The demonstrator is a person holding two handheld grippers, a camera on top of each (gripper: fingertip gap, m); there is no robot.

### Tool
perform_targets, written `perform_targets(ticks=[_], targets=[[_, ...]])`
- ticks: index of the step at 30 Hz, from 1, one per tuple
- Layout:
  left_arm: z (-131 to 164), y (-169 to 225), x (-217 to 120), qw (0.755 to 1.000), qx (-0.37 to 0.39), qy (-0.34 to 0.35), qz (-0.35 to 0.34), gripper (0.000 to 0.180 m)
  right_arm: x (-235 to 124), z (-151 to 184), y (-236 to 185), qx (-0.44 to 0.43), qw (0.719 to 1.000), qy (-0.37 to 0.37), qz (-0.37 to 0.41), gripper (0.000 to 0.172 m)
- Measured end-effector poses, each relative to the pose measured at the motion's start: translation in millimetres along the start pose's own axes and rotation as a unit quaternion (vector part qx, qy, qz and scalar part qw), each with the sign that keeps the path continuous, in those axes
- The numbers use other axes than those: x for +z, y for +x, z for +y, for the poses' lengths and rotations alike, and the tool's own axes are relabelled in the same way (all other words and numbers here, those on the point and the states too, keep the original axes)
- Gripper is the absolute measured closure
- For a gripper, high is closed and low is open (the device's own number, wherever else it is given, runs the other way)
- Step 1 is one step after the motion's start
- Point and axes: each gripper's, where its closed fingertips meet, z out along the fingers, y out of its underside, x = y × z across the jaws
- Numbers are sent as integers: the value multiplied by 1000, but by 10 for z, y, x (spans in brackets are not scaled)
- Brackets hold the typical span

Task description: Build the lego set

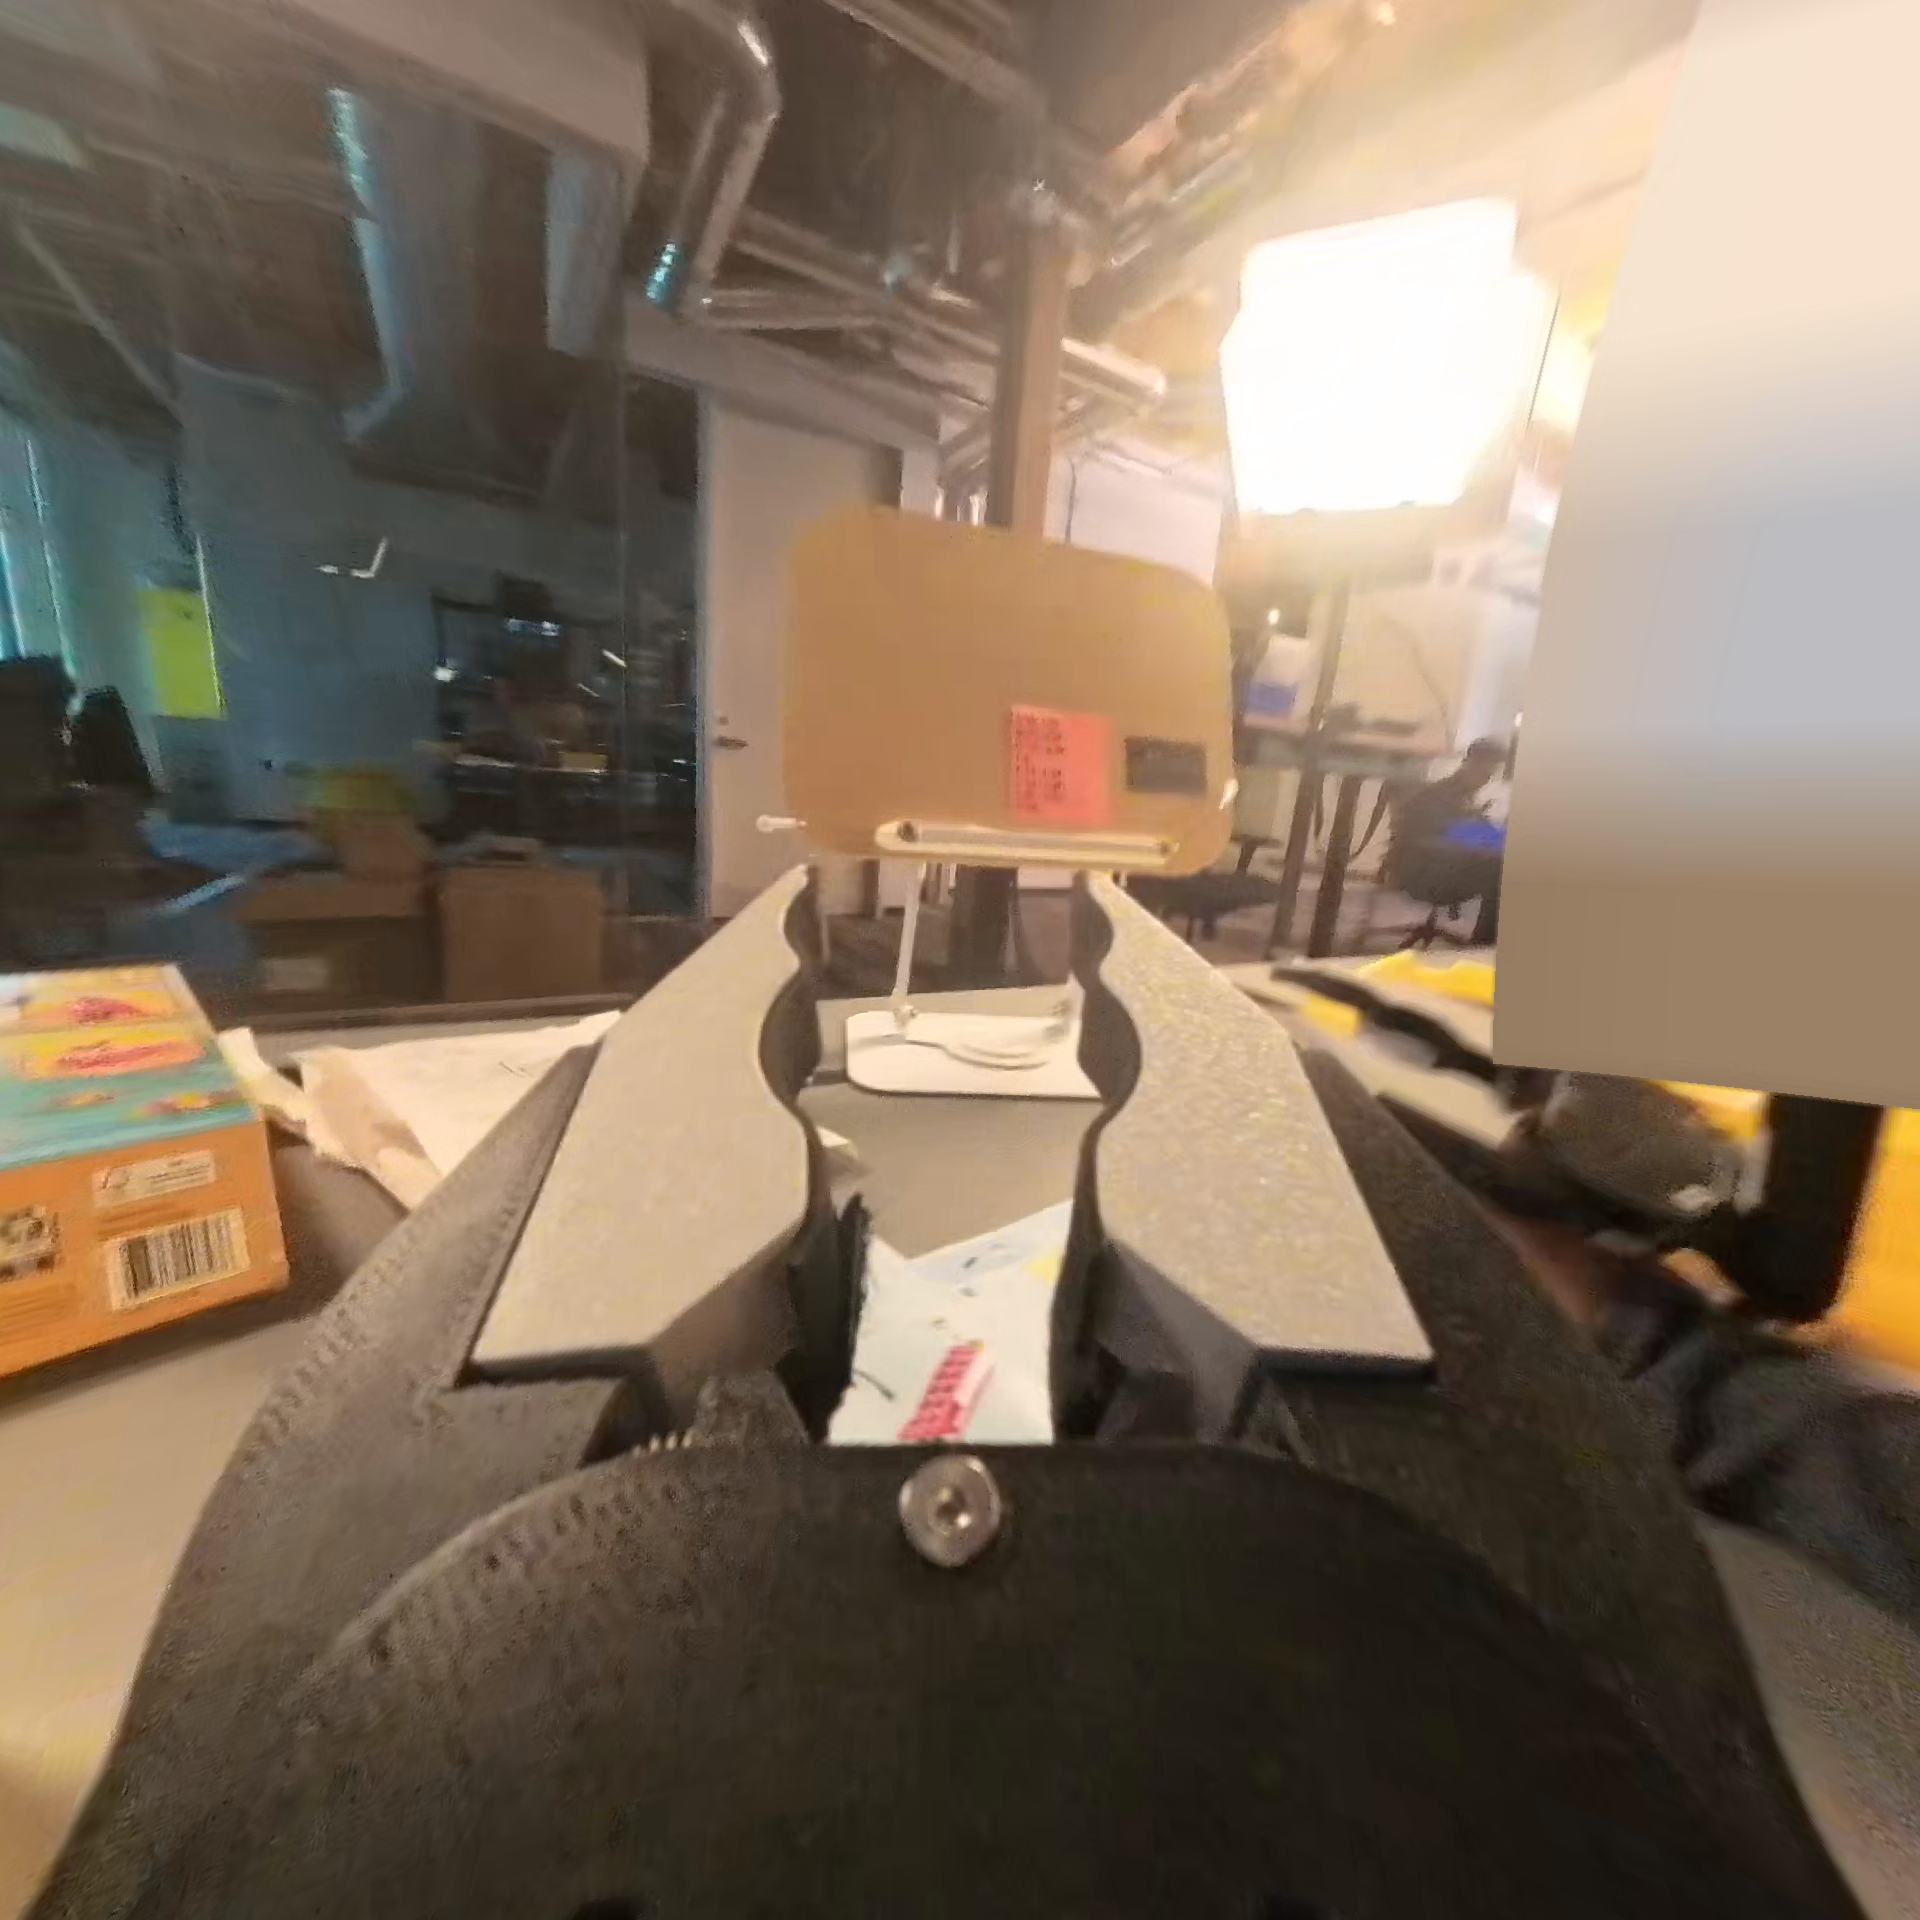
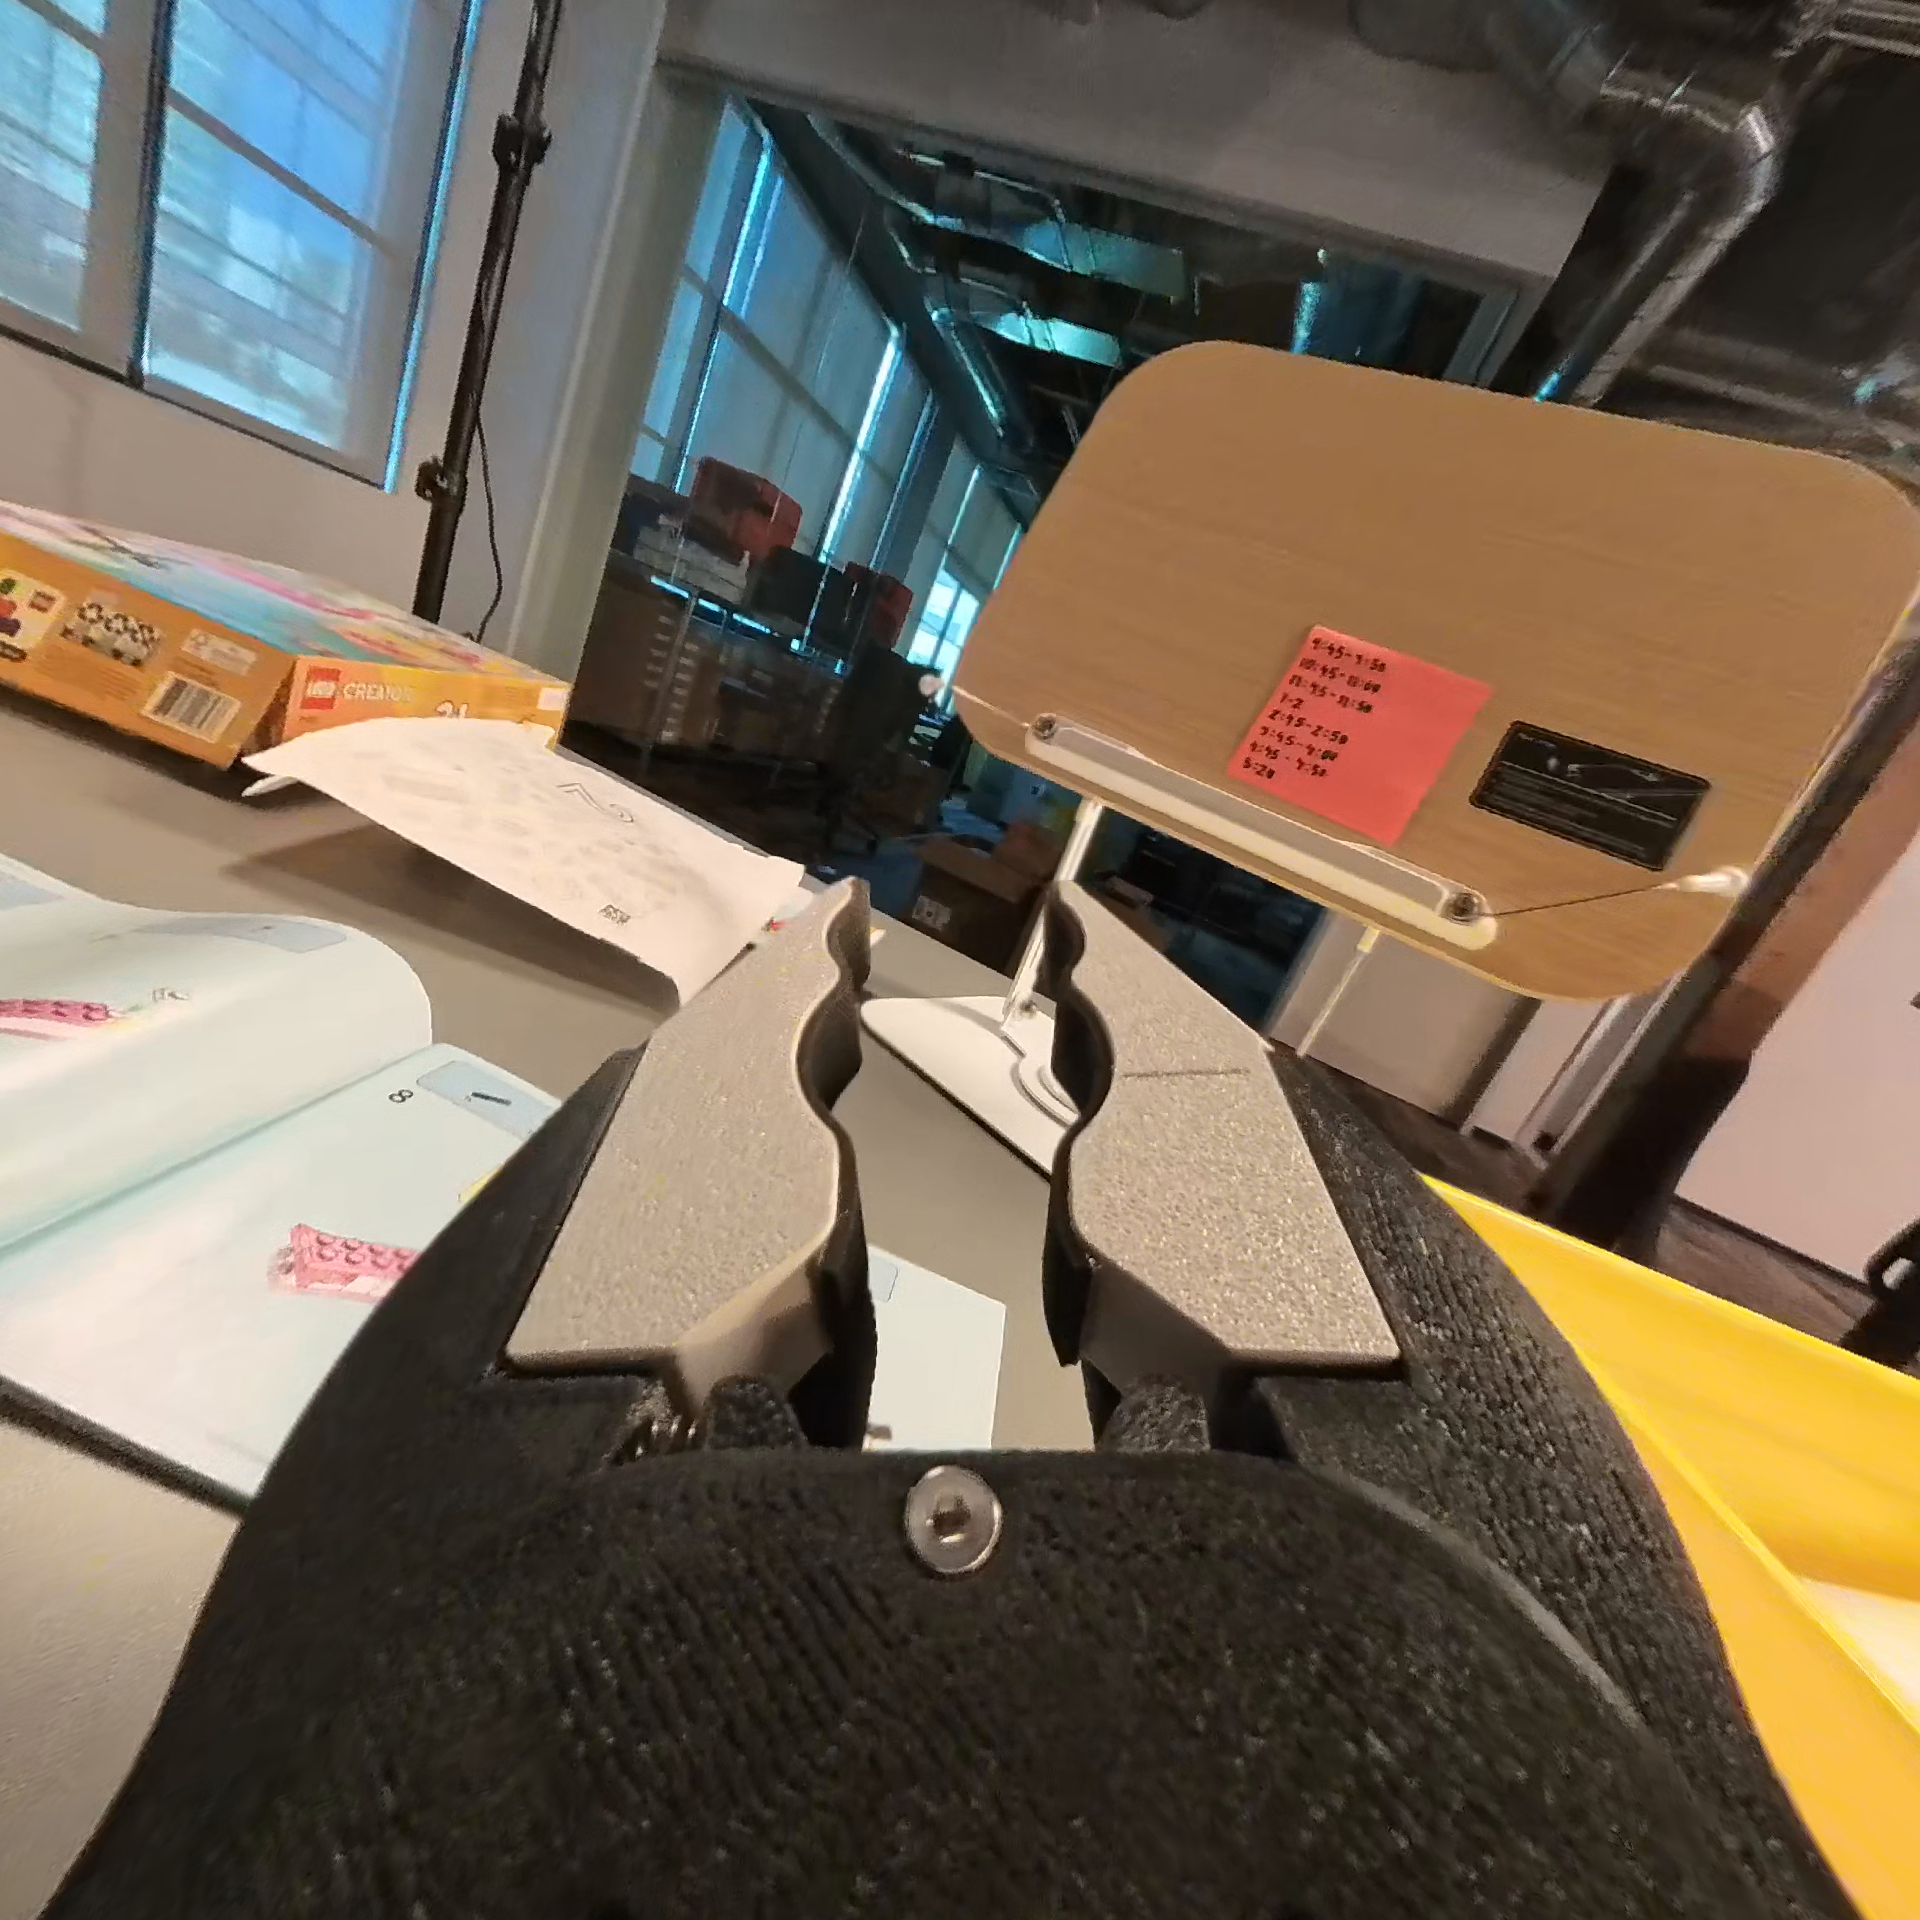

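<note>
Flanking one book stand (image 2: 1455, 665): two open grippers (image 1: 945, 883) (image 2: 956, 899)

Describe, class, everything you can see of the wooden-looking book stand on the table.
The book stand is a tan, wood-grain panel with rounded corners, tilted back on a thin post above a flat white base resting on the grey table. A pale ledge bar is screwed along its lower edge. A pink sticky note and a black plate sit on its face. Neither gripper touches it.

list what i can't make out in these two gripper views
- Left wrist view: a flat grey patch covers the right side and whatever is behind it.
- Left wrist view: the printed booklet under the open left gripper is mostly hidden by its fingers.
- Left wrist view: the orange box is cut by the left edge.
- Right wrist view: the yellow tray is cut by the right edge, contents unseen.
</note>
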Motion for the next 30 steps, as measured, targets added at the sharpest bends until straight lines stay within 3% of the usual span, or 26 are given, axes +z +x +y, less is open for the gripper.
perform_targets(ticks=[5, 7, 16, 27, 30], targets=[[394, -197, 339, 995, 95, -23, -17, 144, -45, -5, 166, 46, 999, 10, 23, 142], [485, -257, 329, 996, 76, -31, -20, 145, -44, -6, 152, 50, 999, 10, 18, 143], [568, -395, 257, 999, 25, -32, -33, 145, -35, -4, 137, 59, 998, 10, 15, 147], [645, -411, 290, 998, 19, -45, -34, 145, -18, 17, 105, 49, 999, 4, 11, 150], [614, -287, 297, 997, 60, -45, -16, 145, -18, 18, 98, 47, 999, 4, 9, 150]])
